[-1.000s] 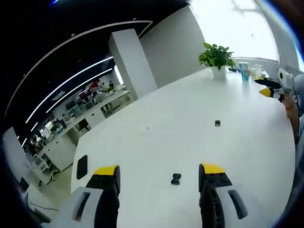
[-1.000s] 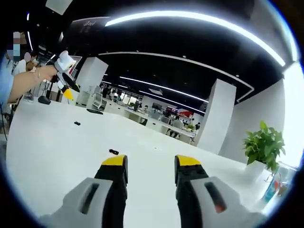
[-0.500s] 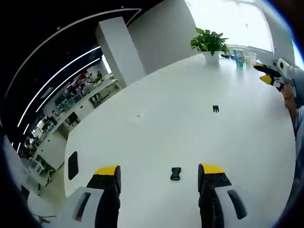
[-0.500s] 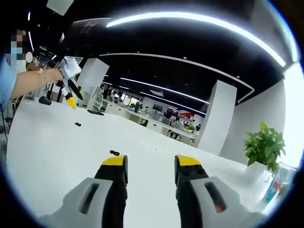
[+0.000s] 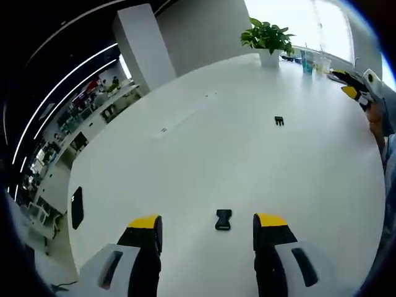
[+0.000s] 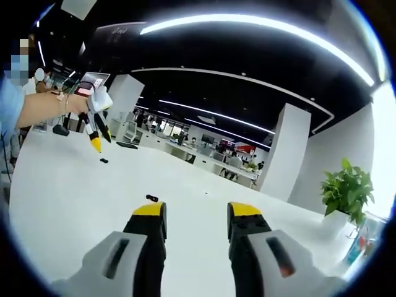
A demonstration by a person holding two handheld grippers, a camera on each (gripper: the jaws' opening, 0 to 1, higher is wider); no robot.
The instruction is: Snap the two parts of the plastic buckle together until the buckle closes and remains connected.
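Left gripper view, near buckle part: black, flat on the white table, between the two yellow-tipped jaws and just ahead of them, touching neither.
Left gripper view, far buckle part: small and black, on the same table, well apart from the near one, further up the surface toward the plant.
Right gripper view, buckle parts: one black piece on the table just beyond the tip of the left-hand jaw; the other further off, below the tips of the left gripper; not joined, well apart.
Left gripper: jaws wide apart, holding nothing, low over the table with the near part in the gap's line.
Left gripper from the right gripper view: held in a person's hand, tips pointing down over the table; jaws parted at the tips.
Right gripper: jaws apart with a clear gap, empty, above the table, no part between them.
Right gripper from the left gripper view: at the right edge, held up beside the table edge; opening too small to tell here.
Table extras: a dark flat object near the left edge of the table.
Far end: potted plant in a white pot, with bottles beside it near the bright window.
Surroundings: white pillar, open office with ceiling light strips and desks behind.
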